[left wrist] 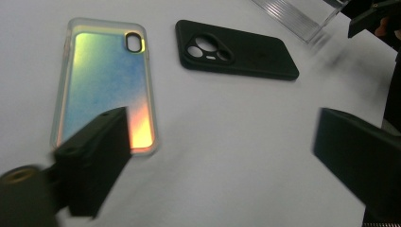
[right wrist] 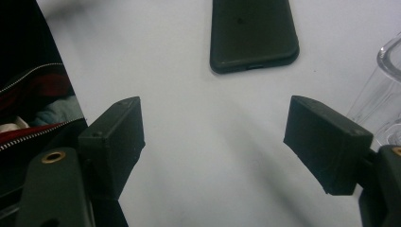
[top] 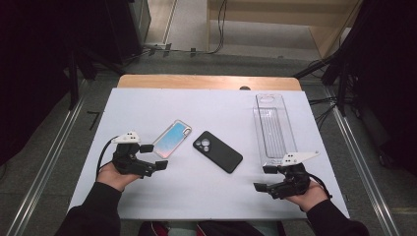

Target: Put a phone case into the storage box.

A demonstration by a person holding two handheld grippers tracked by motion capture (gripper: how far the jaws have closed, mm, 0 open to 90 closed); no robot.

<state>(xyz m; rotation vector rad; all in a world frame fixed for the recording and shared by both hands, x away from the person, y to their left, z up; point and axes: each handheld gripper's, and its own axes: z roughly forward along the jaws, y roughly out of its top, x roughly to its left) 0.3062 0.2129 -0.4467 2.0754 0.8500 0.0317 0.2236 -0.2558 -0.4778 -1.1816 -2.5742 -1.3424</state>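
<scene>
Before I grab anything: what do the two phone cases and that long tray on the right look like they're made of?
Iridescent case: probably clear plastic or soft TPU with a glossy rainbow film; it shifts green to blue to orange.
Black case: matte, likely silicone or rubbery plastic; no glare.
Tray: clear hard plastic, perhaps acrylic; the table shows through its ribbed floor.
</scene>
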